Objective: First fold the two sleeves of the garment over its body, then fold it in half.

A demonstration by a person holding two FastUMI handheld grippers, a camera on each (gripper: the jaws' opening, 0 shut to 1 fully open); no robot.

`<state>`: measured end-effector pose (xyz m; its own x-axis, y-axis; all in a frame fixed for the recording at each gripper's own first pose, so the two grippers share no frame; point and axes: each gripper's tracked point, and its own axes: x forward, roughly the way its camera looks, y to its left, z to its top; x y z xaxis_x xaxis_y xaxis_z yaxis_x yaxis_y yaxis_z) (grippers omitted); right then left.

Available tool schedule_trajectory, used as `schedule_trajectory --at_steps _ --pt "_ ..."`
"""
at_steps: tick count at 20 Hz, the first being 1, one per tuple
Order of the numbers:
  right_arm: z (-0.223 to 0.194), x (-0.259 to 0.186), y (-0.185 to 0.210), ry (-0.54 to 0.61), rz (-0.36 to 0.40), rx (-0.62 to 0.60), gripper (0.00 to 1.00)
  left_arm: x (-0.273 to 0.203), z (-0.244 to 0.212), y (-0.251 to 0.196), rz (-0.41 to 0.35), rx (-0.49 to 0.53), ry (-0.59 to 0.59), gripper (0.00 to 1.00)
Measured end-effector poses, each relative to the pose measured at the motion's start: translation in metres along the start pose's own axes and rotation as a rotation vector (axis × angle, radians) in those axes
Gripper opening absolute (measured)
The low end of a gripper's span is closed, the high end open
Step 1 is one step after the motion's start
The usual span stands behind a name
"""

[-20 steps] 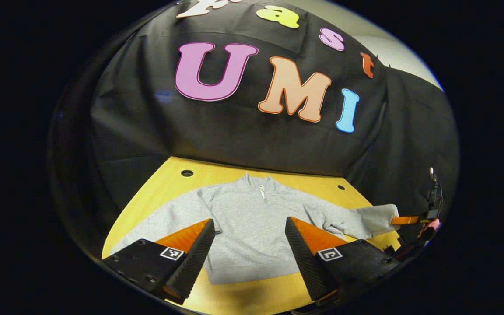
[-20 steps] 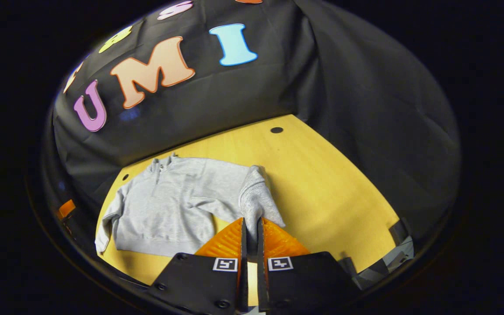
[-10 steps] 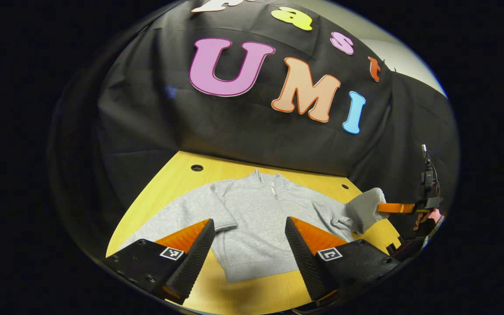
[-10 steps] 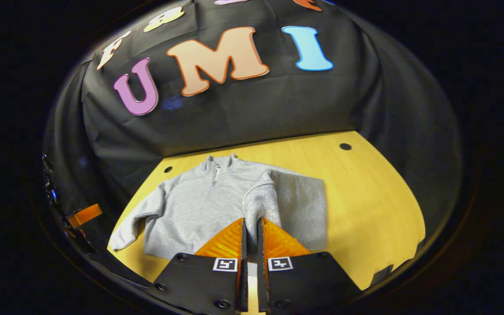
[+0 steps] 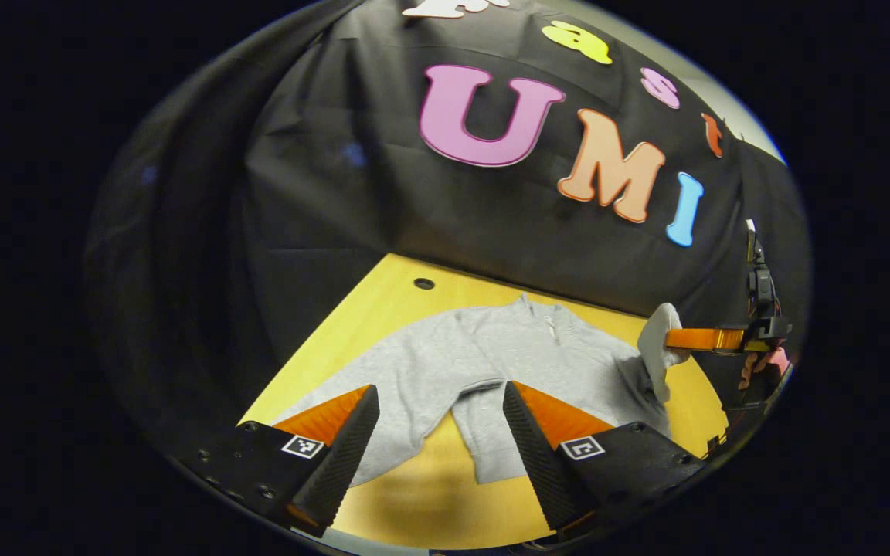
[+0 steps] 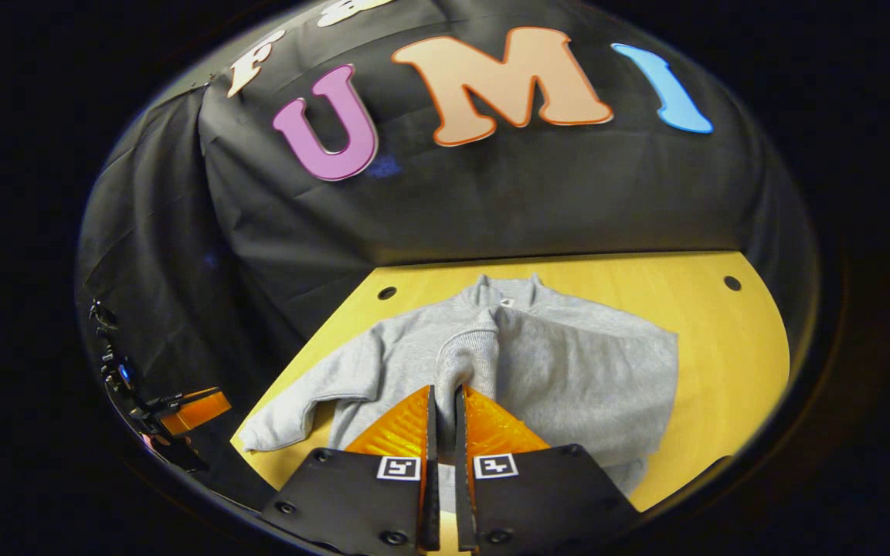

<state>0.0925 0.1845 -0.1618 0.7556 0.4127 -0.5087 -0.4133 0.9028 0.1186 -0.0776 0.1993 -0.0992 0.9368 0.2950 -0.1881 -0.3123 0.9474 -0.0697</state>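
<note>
Right tongs (image 6: pixel 442 405), pinching the sleeve cuff (image 6: pixel 467 351), have swung it in over the sweatshirt (image 6: pixel 568 371) body since 1 s ago (first fold nearly laid). Left tongs (image 5: pixel 441 409) hang spread above the desk (image 5: pixel 383 309), other sleeve (image 5: pixel 383 398) still out, so it's next.

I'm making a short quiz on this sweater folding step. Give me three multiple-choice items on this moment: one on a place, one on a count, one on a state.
1. Where does the grey zip-collar sweatshirt lie?
A. yellow wooden table
B. floor
C. shelf

2. How many sleeves are lifted off the table?
A. none
B. one
C. two

3. How does the left gripper stand?
A. shut on a sleeve
B. open, above the sweatshirt
C. shut on the collar

Answers: 1 A, the sweatshirt is spread on the tabletop. 2 B, the right gripper pinches the right sleeve cuff and holds it over the body; the left sleeve lies flat. 3 B, its fingers stand wide apart.
</note>
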Motion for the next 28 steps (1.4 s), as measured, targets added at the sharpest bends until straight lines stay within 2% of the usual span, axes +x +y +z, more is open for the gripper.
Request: schedule_trajectory --at_steps 3,6,9,12,17,19,20,21,25,28 --pt "0.005 0.028 0.048 0.010 0.102 0.032 0.11 -0.007 -0.014 0.036 0.085 -0.060 0.003 0.92" --pt "0.002 0.055 0.087 0.041 0.177 0.004 0.11 -0.014 -0.030 0.063 0.143 -0.135 0.014 0.94" --pt "-0.001 0.082 0.127 0.048 0.246 -0.014 0.11 -0.018 -0.050 0.086 0.198 -0.163 0.035 0.95" --pt "-0.017 0.108 0.148 0.070 0.263 -0.026 0.11 -0.020 -0.067 0.102 0.233 -0.152 0.066 0.95" --pt "-0.045 0.143 0.154 0.132 0.227 -0.022 0.11 -0.012 -0.099 0.115 0.271 -0.134 0.131 0.95" --pt "-0.053 0.151 0.157 0.165 0.250 -0.006 0.11 -0.006 -0.108 0.119 0.293 -0.099 0.155 0.95" --pt "-0.056 0.153 0.156 0.166 0.254 -0.013 0.22 -0.005 -0.113 0.122 0.305 -0.085 0.166 0.95" --pt "-0.054 0.150 0.160 0.157 0.279 -0.021 0.23 -0.005 -0.117 0.125 0.316 -0.079 0.175 0.95" --pt "-0.044 0.150 0.157 0.110 0.281 -0.037 1.00 0.001 -0.127 0.128 0.344 -0.118 0.202 0.95" --pt "-0.031 0.132 0.143 0.091 0.273 -0.020 0.97 0.001 -0.131 0.132 0.367 -0.120 0.213 0.95"
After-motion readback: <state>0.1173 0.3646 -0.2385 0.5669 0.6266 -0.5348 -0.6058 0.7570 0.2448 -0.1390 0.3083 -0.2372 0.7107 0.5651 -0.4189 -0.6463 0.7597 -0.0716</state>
